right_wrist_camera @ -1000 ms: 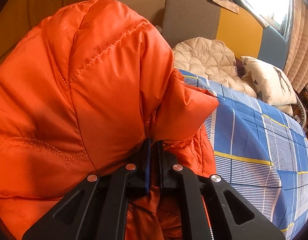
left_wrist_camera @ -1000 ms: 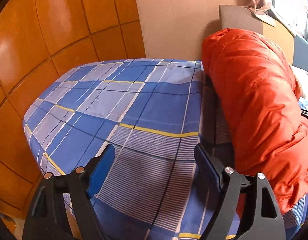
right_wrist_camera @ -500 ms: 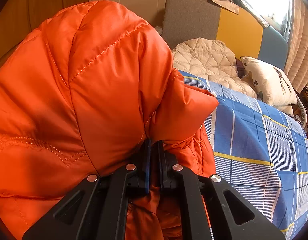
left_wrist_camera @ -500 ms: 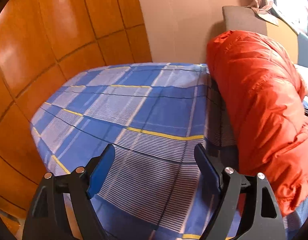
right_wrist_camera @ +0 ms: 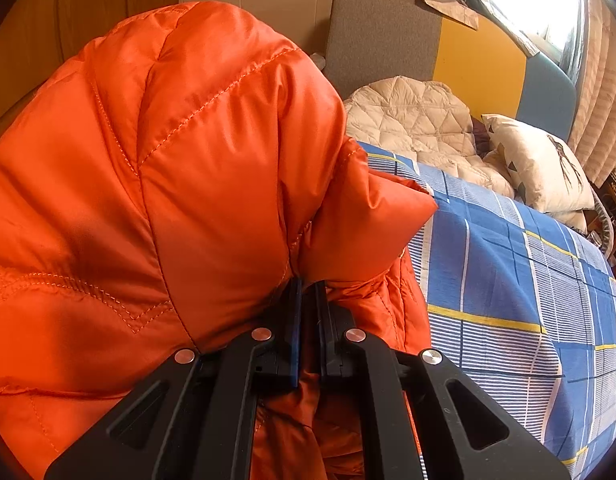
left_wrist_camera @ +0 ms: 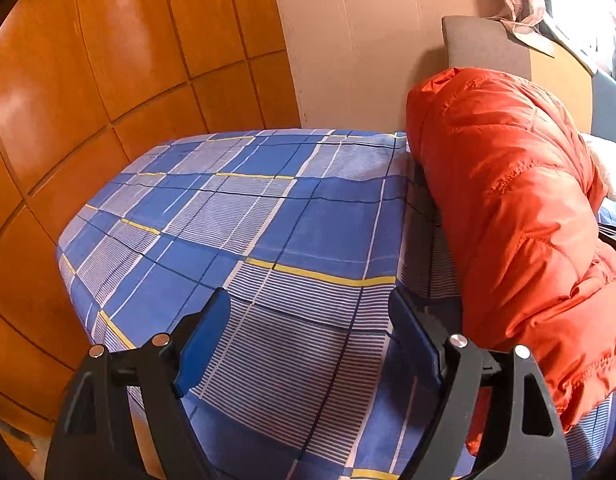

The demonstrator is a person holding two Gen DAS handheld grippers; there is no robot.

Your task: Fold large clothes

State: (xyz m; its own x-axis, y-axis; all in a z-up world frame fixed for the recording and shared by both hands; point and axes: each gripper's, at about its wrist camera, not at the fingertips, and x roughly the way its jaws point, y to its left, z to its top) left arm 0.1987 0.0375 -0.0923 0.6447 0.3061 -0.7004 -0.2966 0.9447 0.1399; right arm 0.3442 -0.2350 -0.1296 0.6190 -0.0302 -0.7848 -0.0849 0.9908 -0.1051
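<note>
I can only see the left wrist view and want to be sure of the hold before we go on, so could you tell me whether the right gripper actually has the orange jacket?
Observer: Yes. The right gripper is shut on a fold of the orange jacket, with fabric bulging over both fingers.
Operator: Thank you. Is there anything on the bed beyond the jacket that I cannot see?
Observer: A cream quilted jacket lies bunched at the headboard.
Operator: Anything else near it?
Observer: A white pillow sits just to the right of it, on the checked bedsheet.
</note>
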